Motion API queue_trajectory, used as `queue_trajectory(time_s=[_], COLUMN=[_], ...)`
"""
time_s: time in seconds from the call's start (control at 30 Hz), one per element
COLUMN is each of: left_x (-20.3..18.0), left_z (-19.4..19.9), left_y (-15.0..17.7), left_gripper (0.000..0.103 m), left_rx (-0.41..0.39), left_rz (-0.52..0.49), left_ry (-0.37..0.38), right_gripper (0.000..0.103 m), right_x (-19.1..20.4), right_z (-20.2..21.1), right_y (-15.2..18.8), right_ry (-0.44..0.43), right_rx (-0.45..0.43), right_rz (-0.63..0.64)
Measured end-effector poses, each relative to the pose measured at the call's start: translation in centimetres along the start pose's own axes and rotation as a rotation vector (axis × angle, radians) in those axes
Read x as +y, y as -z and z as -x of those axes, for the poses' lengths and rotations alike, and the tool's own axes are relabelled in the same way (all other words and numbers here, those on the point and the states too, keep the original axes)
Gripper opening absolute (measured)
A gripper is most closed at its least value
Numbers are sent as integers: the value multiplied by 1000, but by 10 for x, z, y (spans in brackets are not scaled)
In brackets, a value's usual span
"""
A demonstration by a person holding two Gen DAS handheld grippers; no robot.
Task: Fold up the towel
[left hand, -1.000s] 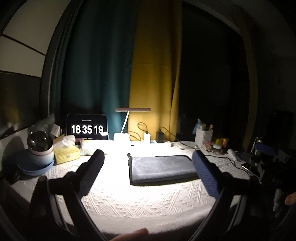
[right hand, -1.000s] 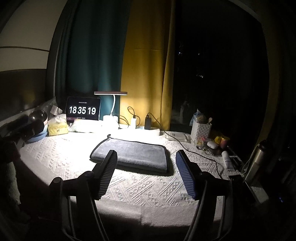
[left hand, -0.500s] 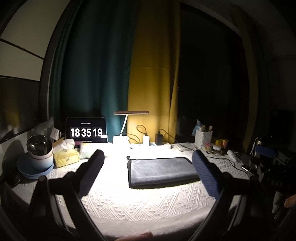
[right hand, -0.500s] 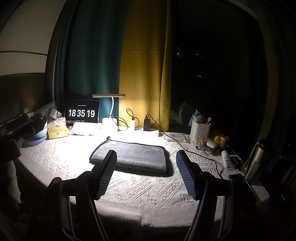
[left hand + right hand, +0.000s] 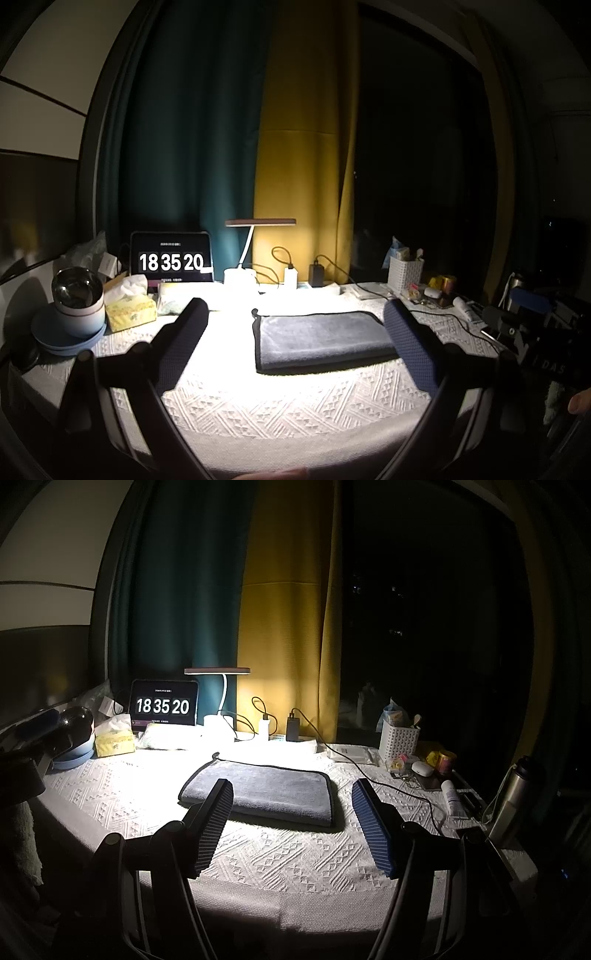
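Towel (image 5: 264, 792), grey, lies folded flat in a neat rectangle at the middle of the white textured tablecloth (image 5: 280, 864), directly under the lit desk lamp (image 5: 218, 671). Left gripper (image 5: 291, 354) is held above the near table edge, jaws spread wide, holding nothing, clear of the cloth. Right gripper (image 5: 291, 827) likewise: jaws apart, empty, short of the towel's near edge. Clock display (image 5: 163, 706) reads 18 35 20. Tissue box (image 5: 130, 309) and white basket (image 5: 399, 740) stand at the back, well apart from the towel.
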State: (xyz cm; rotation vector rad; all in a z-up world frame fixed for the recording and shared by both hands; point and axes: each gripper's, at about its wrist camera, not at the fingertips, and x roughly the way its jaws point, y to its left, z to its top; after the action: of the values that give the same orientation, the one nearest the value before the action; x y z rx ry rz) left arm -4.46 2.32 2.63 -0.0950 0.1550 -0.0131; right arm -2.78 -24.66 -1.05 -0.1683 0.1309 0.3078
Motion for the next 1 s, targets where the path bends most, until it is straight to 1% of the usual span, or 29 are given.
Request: queue_trajectory(time_s=[0.27, 1.0], left_x=[1, 0], left_z=[0, -2], left_y=[3, 5], left_gripper=[97, 97], left_rx=[6, 21], left_rz=[0, 8], left_ry=[3, 20], right_gripper=[70, 70], right_x=[-3, 0], right_z=[0, -1], right_y=[0, -1], right_ry=[18, 14], right_rx=[-1, 4], right_rz=[-3, -2])
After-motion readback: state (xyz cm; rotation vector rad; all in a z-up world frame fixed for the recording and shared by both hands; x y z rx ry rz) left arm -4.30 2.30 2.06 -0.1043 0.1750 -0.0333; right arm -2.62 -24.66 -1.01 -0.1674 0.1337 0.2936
